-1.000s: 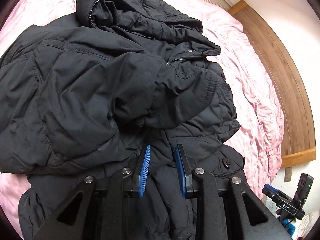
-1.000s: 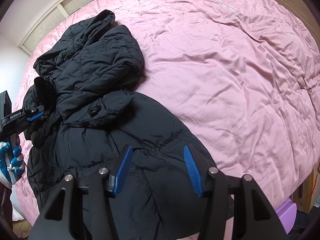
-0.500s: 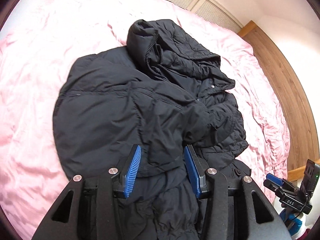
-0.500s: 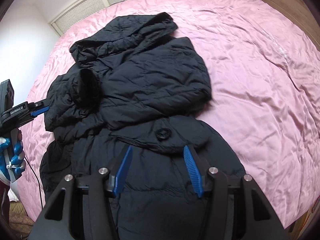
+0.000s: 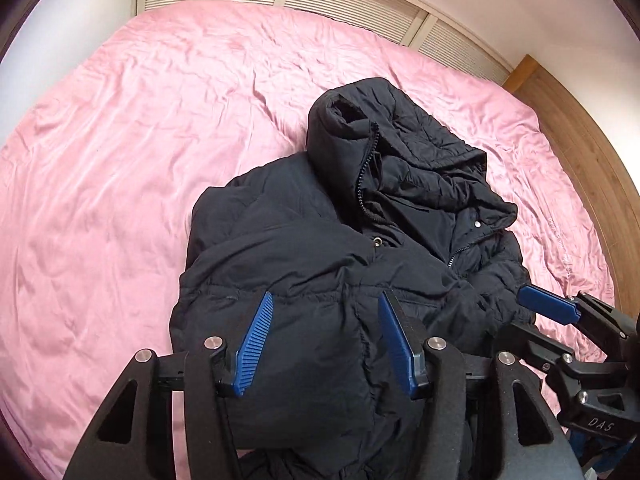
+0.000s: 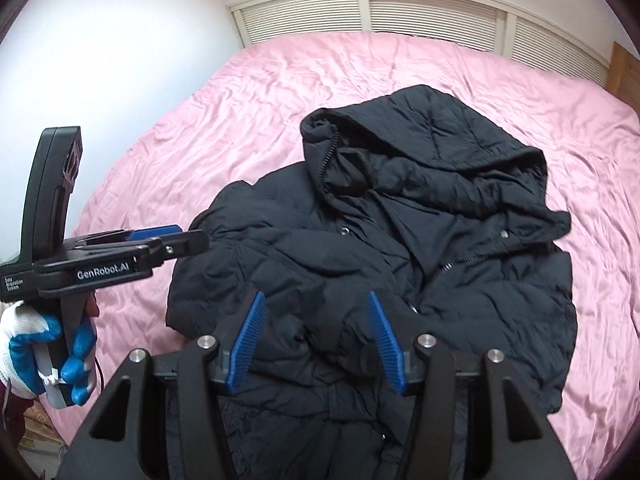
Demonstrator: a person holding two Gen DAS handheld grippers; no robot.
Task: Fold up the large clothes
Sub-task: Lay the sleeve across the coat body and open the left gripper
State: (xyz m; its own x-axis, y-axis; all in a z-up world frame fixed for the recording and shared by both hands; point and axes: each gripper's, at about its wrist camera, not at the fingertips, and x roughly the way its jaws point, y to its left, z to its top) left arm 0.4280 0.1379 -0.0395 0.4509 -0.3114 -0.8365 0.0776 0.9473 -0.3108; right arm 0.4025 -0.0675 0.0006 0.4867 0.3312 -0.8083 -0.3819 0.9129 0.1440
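Black padded coat (image 5: 320,280) lying crumpled on a bed with a pink cover (image 5: 120,160), seen from both wrist cameras. The coat fills the centre and lower half of each frame. Its hood (image 6: 440,140) points toward the top of the frame, its zip (image 5: 362,172) stands partly open, and its lower part is cut off by the bottom edge and hidden behind the black tool bodies.

Left tongs (image 5: 326,338), lower centre of the left view: the blue pads are spread and have just been opening. Coat fabric shows in the gap between them, but the pads do not press on it.

Right tongs (image 6: 316,338), lower centre of the right view: spread, with coat fabric below the gap and nothing pinched. In the left view, only one blue pad of the right tongs shows at the right edge; the rest is cut off.

At the left edge of the right view, a gloved hand (image 6: 44,356) grips the left tool's handle, partly out of frame. Slatted panels (image 6: 420,12) run behind the bed; a wooden board (image 5: 580,140) curves along the right edge.
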